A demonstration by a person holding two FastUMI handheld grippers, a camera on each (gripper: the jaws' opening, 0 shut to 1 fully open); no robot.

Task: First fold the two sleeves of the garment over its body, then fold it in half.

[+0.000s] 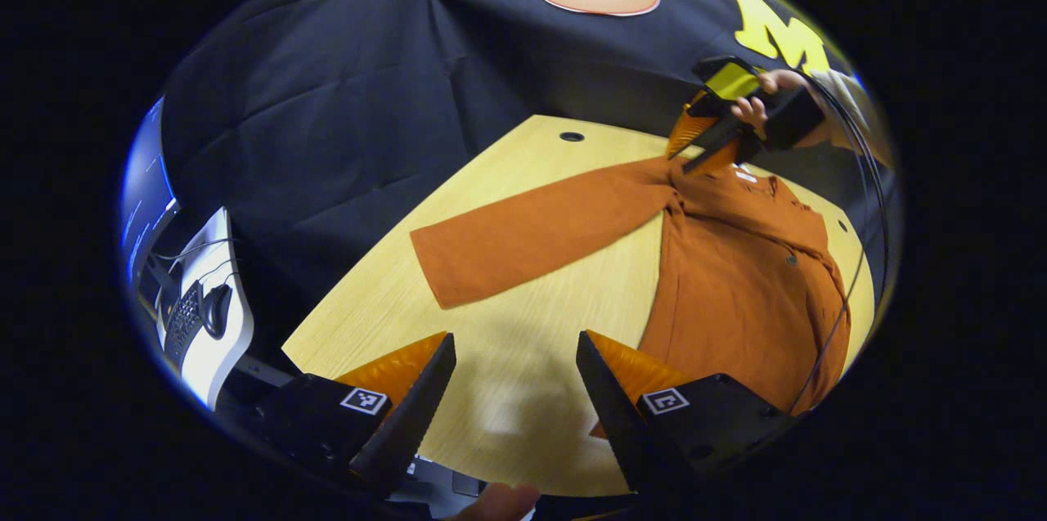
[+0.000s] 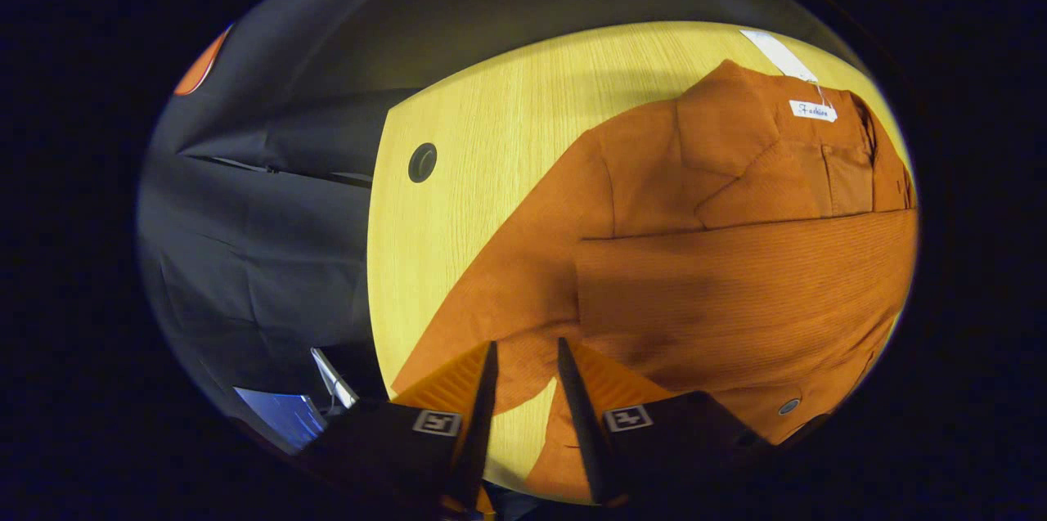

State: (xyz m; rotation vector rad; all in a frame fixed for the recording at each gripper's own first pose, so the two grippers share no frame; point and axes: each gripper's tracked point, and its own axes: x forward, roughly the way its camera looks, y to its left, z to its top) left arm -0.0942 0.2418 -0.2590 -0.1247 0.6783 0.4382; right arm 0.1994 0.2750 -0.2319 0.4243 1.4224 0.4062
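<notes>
An orange button shirt (image 1: 736, 292) lies flat on the wooden table (image 1: 507, 415). One sleeve (image 1: 532, 235) stretches out to the left across the wood. The other sleeve (image 2: 736, 284) lies folded across the body, below the collar (image 2: 769, 153). My left gripper (image 1: 515, 357) hovers open over bare table near the hem, apart from the cloth. My right gripper (image 2: 525, 345) hangs over the shoulder where the outstretched sleeve (image 2: 507, 276) begins; its jaws stand narrowly apart with no cloth pinched between them. A hand holds that gripper (image 1: 720, 136) by the collar in the left gripper view.
A side desk with a keyboard and mouse (image 1: 196, 308) and a monitor (image 1: 143, 194) stands left of the table. A cable hole (image 2: 422, 162) sits in the tabletop near the far edge. A thin cable (image 1: 851, 284) trails across the shirt's right side.
</notes>
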